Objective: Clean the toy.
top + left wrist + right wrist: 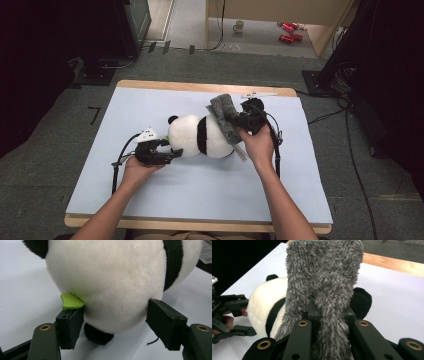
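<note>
Panda [200,136] lies on blue mat [150,195], grey cloth [227,120] across it.

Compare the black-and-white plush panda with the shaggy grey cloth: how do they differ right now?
The black-and-white plush panda is round, short-furred and lies on the table; the shaggy grey cloth is long, loosely piled and draped over its far end. The cloth is clamped in the right gripper; the panda sits between the left gripper's open jaws, unpinched. Both are soft fabric.
</note>
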Motion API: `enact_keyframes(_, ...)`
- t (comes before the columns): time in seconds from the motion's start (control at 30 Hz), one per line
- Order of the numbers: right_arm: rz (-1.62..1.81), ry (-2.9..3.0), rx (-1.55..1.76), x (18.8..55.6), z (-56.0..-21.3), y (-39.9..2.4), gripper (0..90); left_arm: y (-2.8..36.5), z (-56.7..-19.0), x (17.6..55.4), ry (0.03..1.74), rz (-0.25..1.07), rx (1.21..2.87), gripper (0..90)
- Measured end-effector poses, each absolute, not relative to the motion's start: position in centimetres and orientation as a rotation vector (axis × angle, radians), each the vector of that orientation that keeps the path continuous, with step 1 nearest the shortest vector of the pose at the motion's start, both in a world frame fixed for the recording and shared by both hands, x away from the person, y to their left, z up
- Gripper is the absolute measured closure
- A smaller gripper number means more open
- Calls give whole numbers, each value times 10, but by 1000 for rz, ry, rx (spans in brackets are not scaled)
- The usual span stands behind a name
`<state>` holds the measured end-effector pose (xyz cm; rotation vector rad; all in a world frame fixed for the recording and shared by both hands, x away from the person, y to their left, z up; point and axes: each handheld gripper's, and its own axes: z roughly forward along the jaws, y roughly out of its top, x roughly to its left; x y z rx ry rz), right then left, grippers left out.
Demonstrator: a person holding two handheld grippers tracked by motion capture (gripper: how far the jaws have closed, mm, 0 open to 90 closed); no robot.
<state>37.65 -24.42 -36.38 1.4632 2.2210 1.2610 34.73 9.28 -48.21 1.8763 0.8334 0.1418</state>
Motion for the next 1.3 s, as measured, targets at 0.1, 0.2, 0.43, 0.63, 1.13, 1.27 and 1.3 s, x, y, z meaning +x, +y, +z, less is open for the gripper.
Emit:
enact_keyframes(0.1,1242,2217,1473,380,-357,-242,784,91,-482,348,859,146,1861,378)
enact_keyframes(0.2,1279,2204,1456,377,-340,-236,788,91,-481,347,852,179,1860,453)
enact_keyframes(0.43,1265,2288,1408,382,-326,-195,787,91,-482,350,900,164,1825,503)
enact_keyframes(0.63,1230,2378,1398,393,-343,-154,787,92,-482,354,951,99,1787,508)
enact_keyframes(1.13,1090,2488,1359,402,-383,-92,778,88,-476,357,976,91,1832,643)
enact_keyframes(1.27,1080,2468,1371,403,-387,-106,780,85,-478,359,957,116,1851,648)
enact_keyframes(1.3,1069,2457,1367,402,-387,-111,780,85,-478,360,960,112,1850,651)
